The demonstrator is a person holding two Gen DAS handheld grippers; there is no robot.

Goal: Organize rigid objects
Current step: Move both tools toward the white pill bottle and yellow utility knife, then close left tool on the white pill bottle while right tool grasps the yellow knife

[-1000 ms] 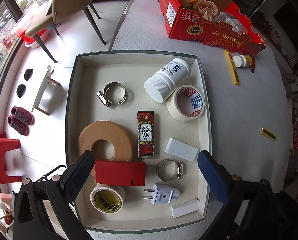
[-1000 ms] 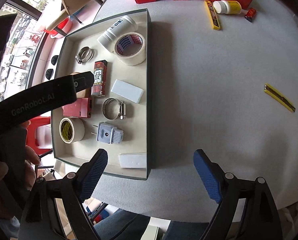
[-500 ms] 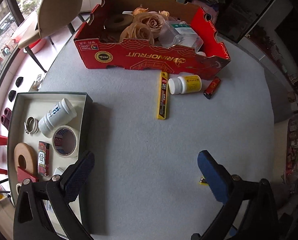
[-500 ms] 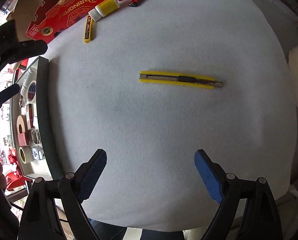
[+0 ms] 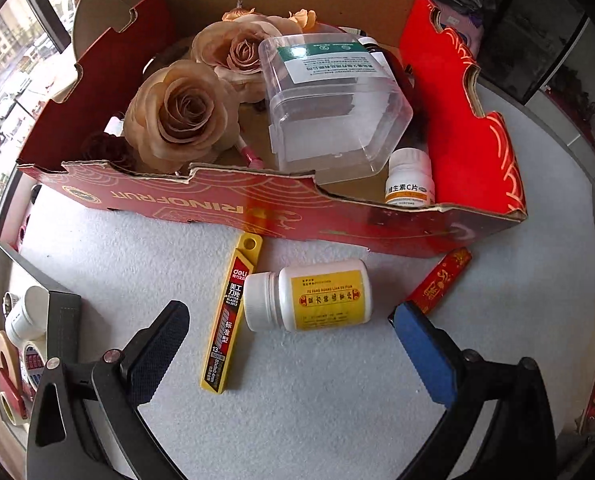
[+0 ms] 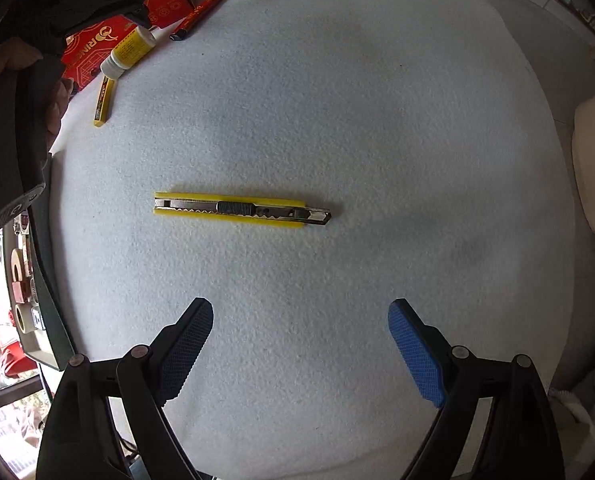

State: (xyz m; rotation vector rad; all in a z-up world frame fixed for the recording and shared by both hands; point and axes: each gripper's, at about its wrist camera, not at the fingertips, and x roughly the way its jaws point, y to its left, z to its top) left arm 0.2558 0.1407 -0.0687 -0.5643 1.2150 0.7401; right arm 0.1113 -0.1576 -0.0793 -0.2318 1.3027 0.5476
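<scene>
My left gripper hangs open over the grey felt table, its fingers either side of a white pill bottle with a yellow label that lies on its side. A yellow blade case lies just left of the bottle, a red lighter to its right. My right gripper is open and empty above a yellow utility knife, which lies crosswise a little ahead of the fingertips. In the right wrist view the bottle, the blade case and the lighter show at the upper left.
A red cardboard box holds fabric roses, a clear plastic container and a small white bottle. The grey tray with tape rolls sits at the left edge. A hand holds the left gripper.
Both grippers swept right, away from the tray. The left one has closed in on the red box and the pill bottle; the right one has drawn nearer the utility knife.
</scene>
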